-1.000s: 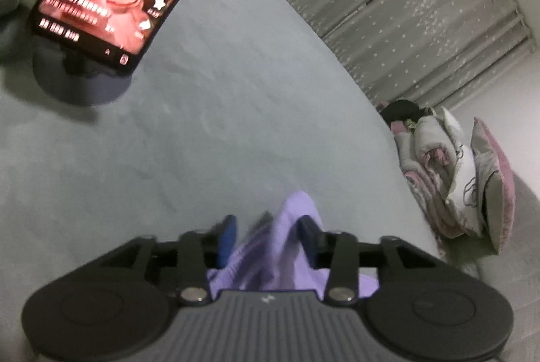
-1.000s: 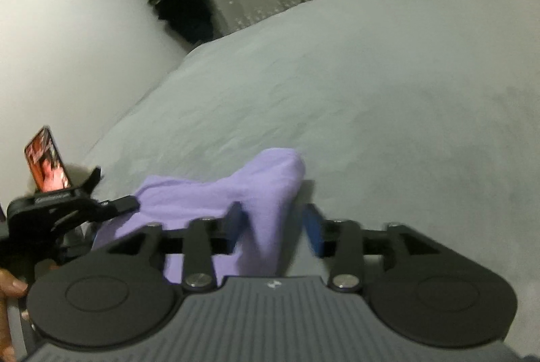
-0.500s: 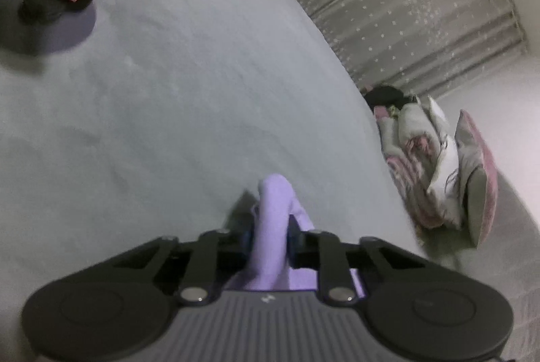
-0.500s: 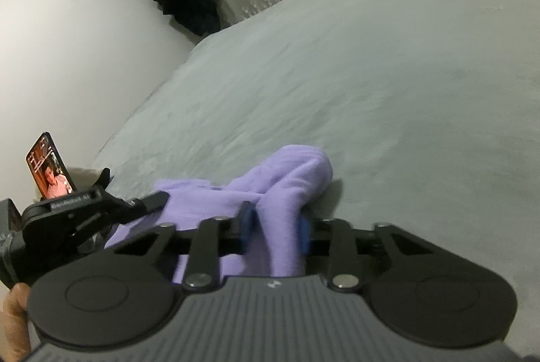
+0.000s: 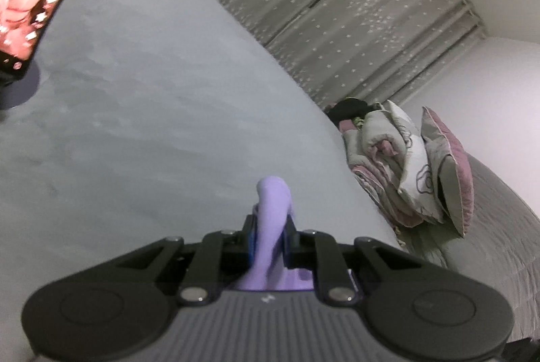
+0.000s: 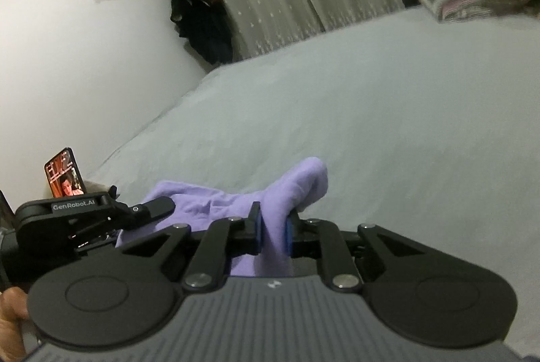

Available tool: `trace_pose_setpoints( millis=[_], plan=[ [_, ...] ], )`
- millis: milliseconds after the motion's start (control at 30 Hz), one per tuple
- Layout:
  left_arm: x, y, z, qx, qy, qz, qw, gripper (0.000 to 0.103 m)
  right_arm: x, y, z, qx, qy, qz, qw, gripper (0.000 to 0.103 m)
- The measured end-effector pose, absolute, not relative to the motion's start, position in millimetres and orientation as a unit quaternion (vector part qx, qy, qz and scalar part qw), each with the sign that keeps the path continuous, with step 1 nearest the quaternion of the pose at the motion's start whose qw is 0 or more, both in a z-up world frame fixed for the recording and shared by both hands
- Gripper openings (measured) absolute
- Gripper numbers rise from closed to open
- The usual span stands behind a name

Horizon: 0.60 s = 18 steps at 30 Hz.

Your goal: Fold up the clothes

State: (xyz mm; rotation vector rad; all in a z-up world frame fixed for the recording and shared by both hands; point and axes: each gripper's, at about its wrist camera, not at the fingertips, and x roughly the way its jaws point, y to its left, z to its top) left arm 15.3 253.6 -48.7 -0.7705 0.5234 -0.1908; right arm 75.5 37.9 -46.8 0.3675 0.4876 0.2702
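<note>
Both tongs, left (image 5: 269, 238) and right (image 6: 272, 232), have just closed, pinching the soft lilac garment (image 6: 216, 203) above the grey bed (image 6: 371, 112), likely for folding.

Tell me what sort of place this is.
Most likely a bedroom: a wide bed under a pale grey sheet, a pile of folded quilts and pink-backed pillows at its end, and grey star-dotted curtains behind.

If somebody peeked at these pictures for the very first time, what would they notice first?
Probably the purple cloth, bunched up on the grey bed and pinched at one end by the right gripper and at the other by the left gripper. Next, the glowing phone standing at the bed's left edge. Then the pile of pink and white bedding at the bed's far side, by the curtains.
</note>
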Motion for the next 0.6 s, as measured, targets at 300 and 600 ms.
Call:
trace_pose_setpoints(
  millis=[300,600],
  plan=[
    [15,203,-30,-0.322,0.254,-0.107,0.906,0.014,67,5,-27,0.166,0.202,0.112,0.959,0.015],
    [27,132,-16,-0.27,0.264,-0.134,0.916,0.013,55,-43,-21,0.161,0.174,0.082,0.968,0.015]
  ],
)
